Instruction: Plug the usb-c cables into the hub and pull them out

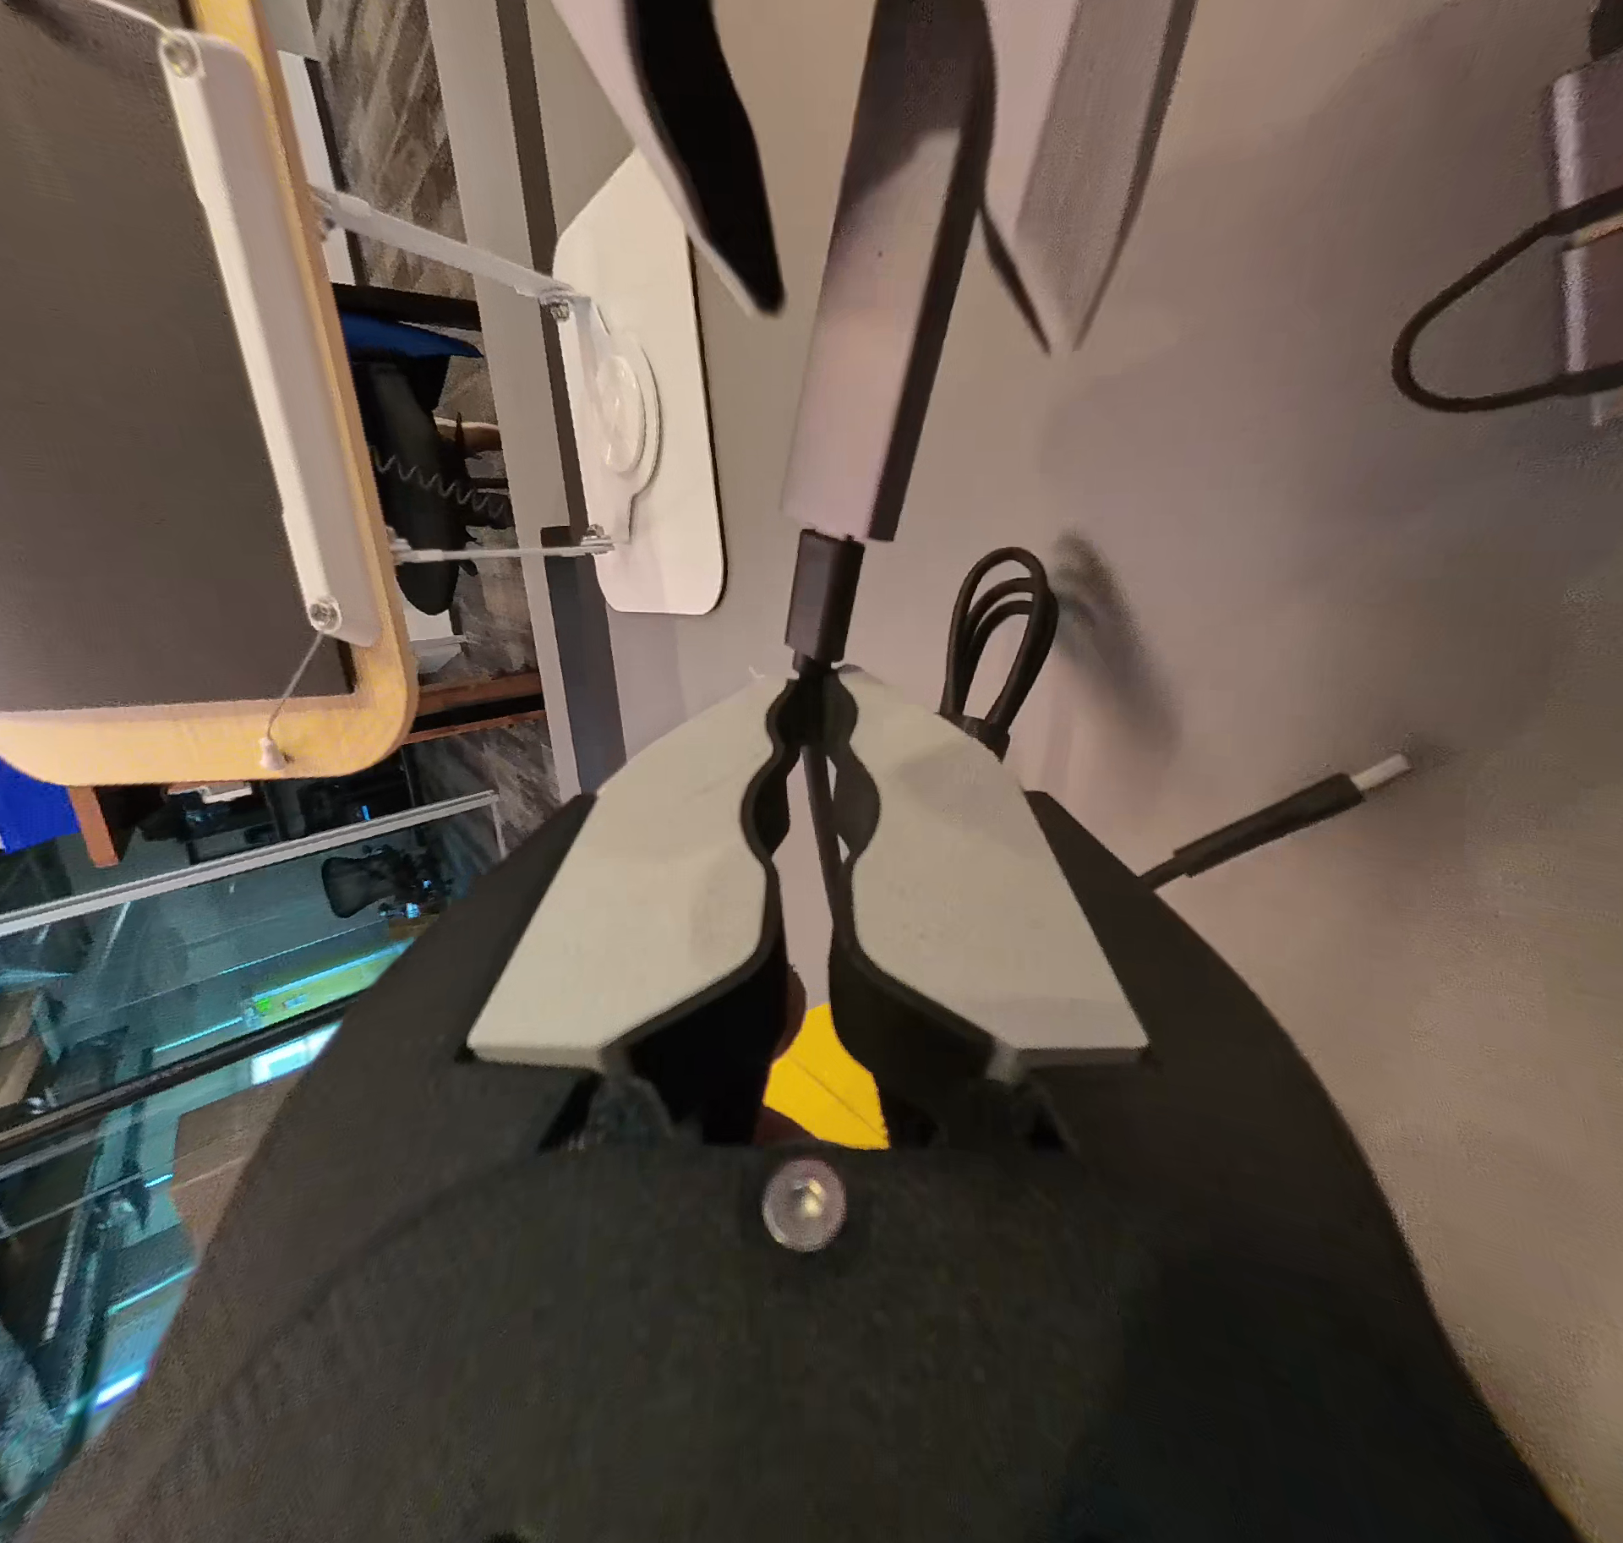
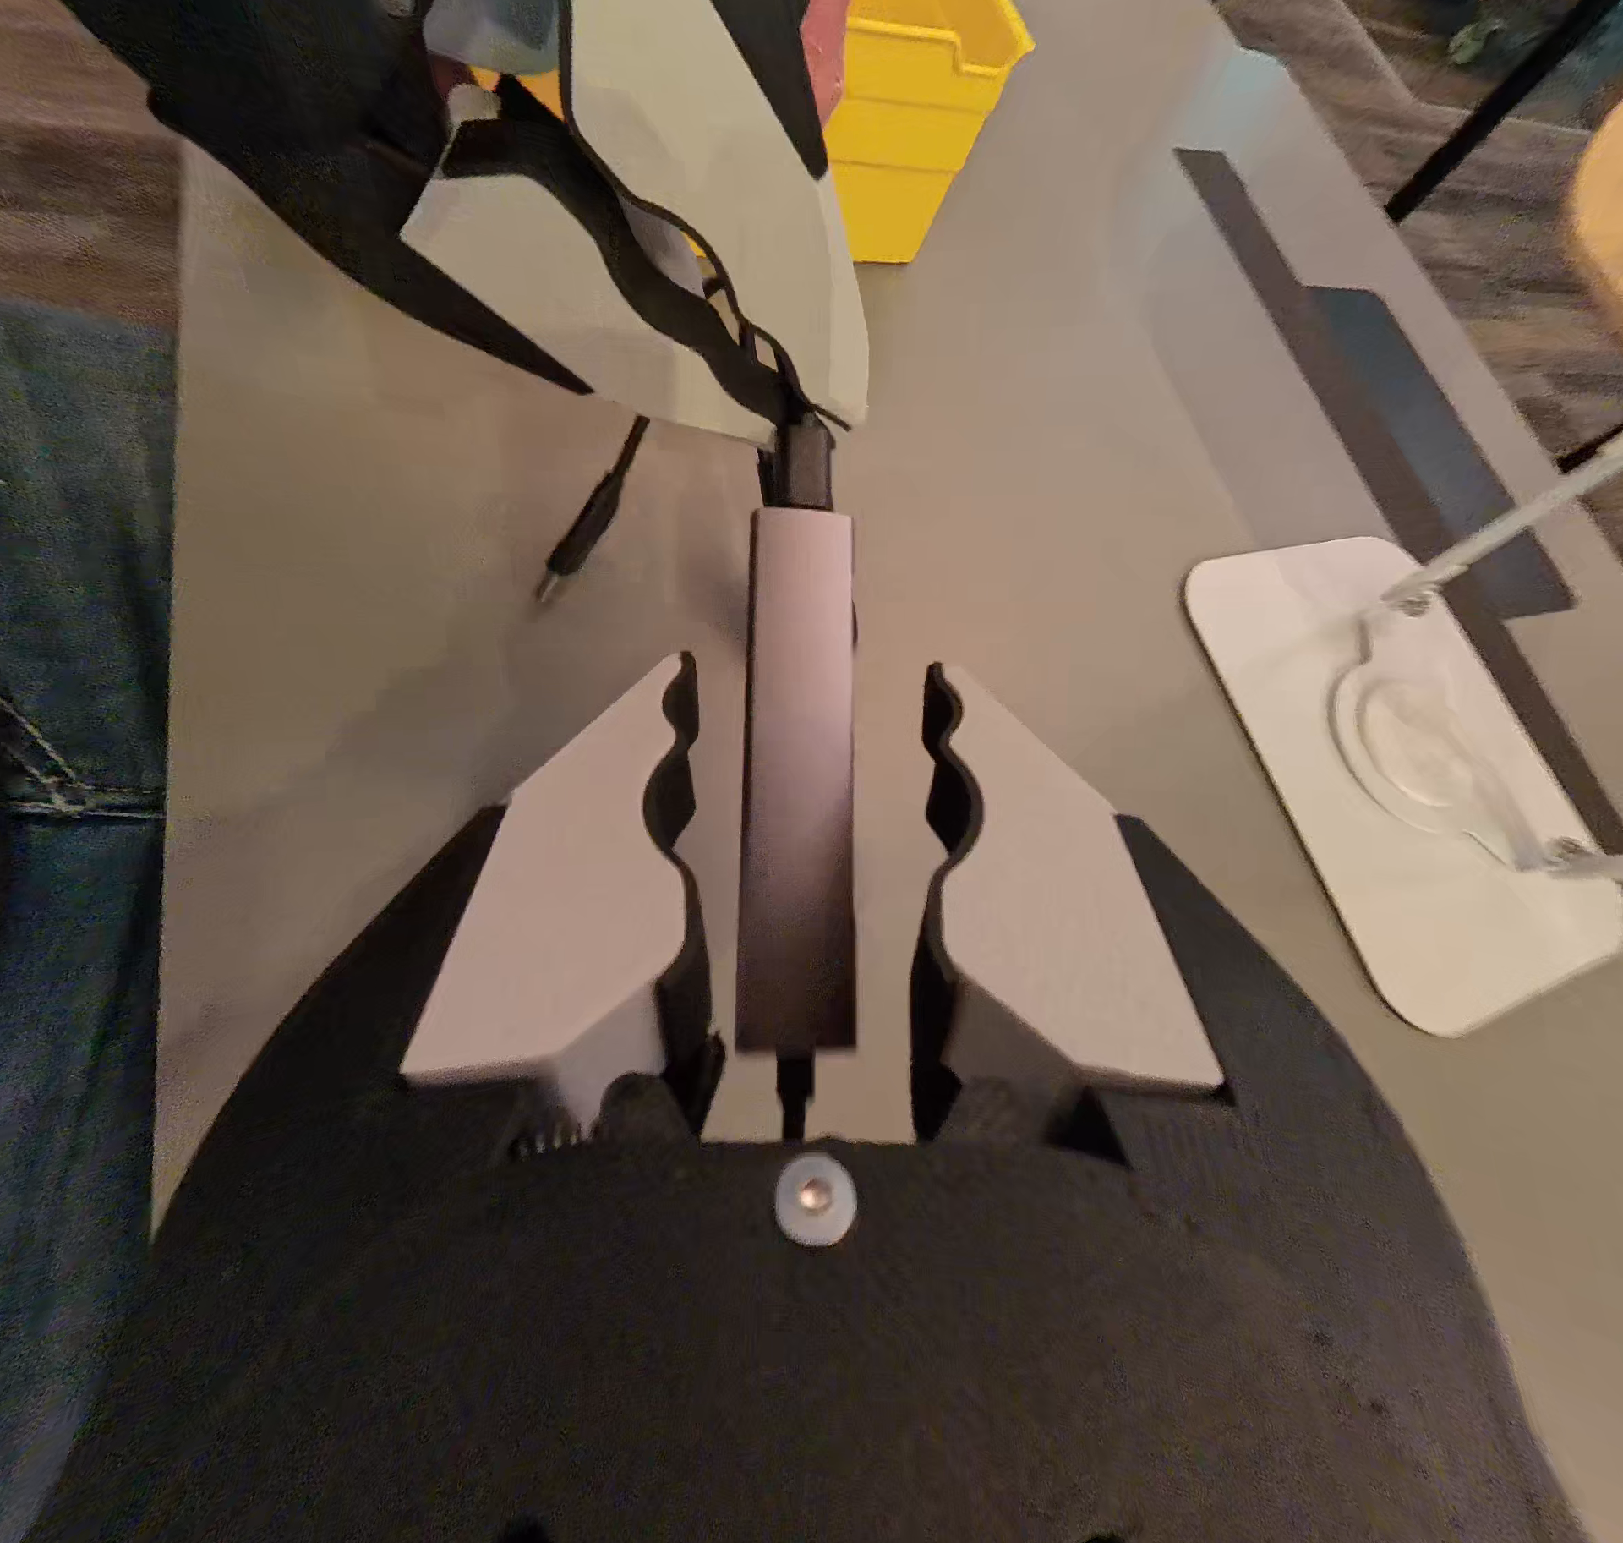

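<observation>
Cable plug seated in the hub's end

The left claw [image 1: 812, 675] pinches the black cable [image 1: 821, 816] just behind its plug [image 1: 821, 596]; the right claw [image 2: 812, 675], spread wide, straddles the silver hub [image 2: 797, 780] on the grey tabletop [image 2: 1054, 464] without touching it.

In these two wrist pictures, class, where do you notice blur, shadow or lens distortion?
Left wrist view: the right gripper at the top is motion-blurred, and the table edge bows from the wide lens. Right wrist view: the hub darkens toward its near end.

Left hand-held gripper [image 1: 812, 675] clamped, right hand-held gripper [image 2: 812, 675] spread
</observation>
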Motion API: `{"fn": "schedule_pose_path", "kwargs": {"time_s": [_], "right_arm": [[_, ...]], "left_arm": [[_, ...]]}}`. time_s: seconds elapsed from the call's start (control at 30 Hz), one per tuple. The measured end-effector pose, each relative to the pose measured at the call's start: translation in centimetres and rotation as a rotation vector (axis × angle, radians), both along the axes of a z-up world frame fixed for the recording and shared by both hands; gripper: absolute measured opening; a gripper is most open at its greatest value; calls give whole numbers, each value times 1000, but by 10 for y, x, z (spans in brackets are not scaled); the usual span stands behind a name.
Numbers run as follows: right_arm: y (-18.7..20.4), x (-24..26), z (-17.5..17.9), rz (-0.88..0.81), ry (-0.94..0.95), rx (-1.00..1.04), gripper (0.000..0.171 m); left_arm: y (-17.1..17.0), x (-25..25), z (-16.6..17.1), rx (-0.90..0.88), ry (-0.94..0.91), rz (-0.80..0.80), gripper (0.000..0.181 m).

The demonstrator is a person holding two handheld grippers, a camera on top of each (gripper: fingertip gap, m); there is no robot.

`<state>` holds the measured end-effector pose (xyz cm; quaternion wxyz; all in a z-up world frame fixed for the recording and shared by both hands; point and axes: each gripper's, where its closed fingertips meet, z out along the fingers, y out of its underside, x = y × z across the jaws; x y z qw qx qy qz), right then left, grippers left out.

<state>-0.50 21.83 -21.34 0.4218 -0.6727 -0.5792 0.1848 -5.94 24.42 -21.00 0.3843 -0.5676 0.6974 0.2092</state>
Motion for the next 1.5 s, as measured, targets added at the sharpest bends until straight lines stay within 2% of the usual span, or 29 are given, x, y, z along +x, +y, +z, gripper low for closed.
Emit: {"fn": "schedule_pose_path", "kwargs": {"time_s": [0.07,0.1,0.13,0.27,0.4,0.47,0.53,0.63,0.7,0.8,0.97,1.13,1.5], "right_arm": [[-3,-8,-2,38,39,-36,37],[-4,-11,-2,53,60,-46,23],[-6,-13,0,73,84,-50,20],[-10,-14,5,118,189,-84,20],[-16,-10,4,186,185,-41,20],[-19,-8,3,216,181,-28,19],[-19,-5,2,236,169,-15,19],[-24,-5,8,281,206,3,19],[-27,-5,16,301,241,22,20],[-30,-5,27,321,308,42,20],[-34,-2,45,352,435,32,20],[-38,0,47,376,430,46,20],[-41,0,47,386,427,52,20]], "left_arm": [[-6,5,3,-11,-47,9,4],[-8,6,4,-21,-65,14,4],[-10,7,6,-22,-86,21,4],[-13,9,14,-1,-145,29,4],[-24,14,15,-40,-165,-4,4],[-30,15,16,-115,-205,-12,8],[-37,19,23,-191,-266,-62,24],[-49,25,38,-327,-388,-137,37],[-55,31,52,-394,-505,-203,38],[-60,39,63,-558,-675,-205,44],[-64,48,63,-686,-828,-225,36],[-65,54,66,-740,-943,-225,19],[-71,60,66,-776,-1065,-235,13]]}}
